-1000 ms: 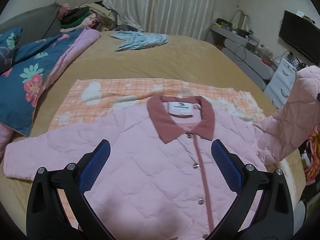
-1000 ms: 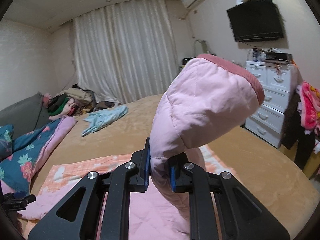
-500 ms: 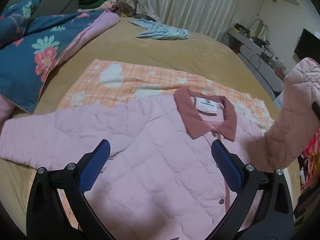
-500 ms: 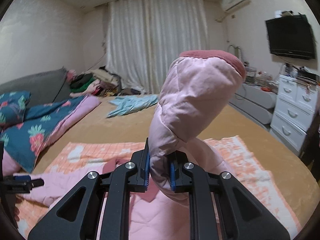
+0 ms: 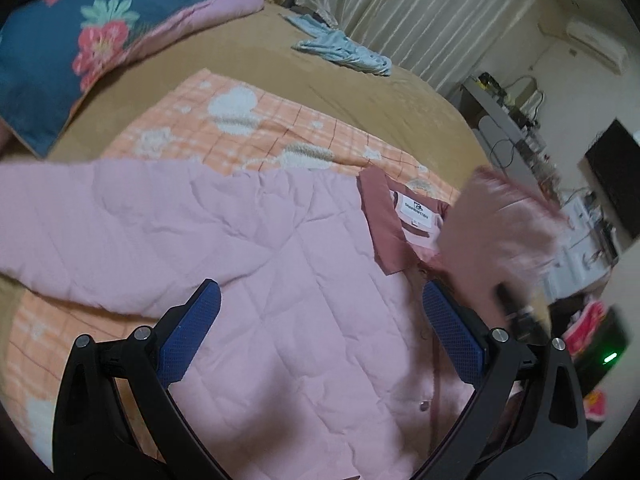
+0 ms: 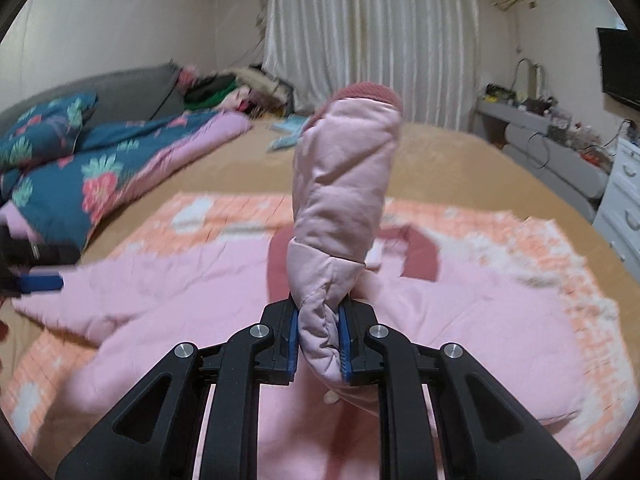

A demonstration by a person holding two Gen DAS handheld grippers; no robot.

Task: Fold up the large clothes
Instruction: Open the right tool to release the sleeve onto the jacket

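A pink quilted jacket point(image 5: 280, 280) with a dusty-red collar point(image 5: 384, 220) lies front up on an orange checked blanket point(image 5: 248, 128). My right gripper point(image 6: 318, 344) is shut on the jacket's sleeve point(image 6: 340, 200), which stands up in front of the camera with its red cuff on top. In the left wrist view that lifted sleeve point(image 5: 500, 232) is a blurred shape over the collar's right side. My left gripper point(image 5: 320, 328) is open above the jacket's chest, nothing between its blue pads. The other sleeve point(image 5: 80, 232) lies stretched out to the left.
The bed has a tan cover point(image 5: 240, 52). A blue floral quilt point(image 5: 80, 40) is heaped at the left, a light blue garment point(image 5: 344, 48) lies at the far end. White drawers point(image 6: 624, 208) and a low grey shelf point(image 6: 552, 160) stand to the right.
The right gripper has carried the sleeve down and leftward, from beside the bed to over the jacket's collar and chest. The left gripper has dropped closer to the jacket and rolled.
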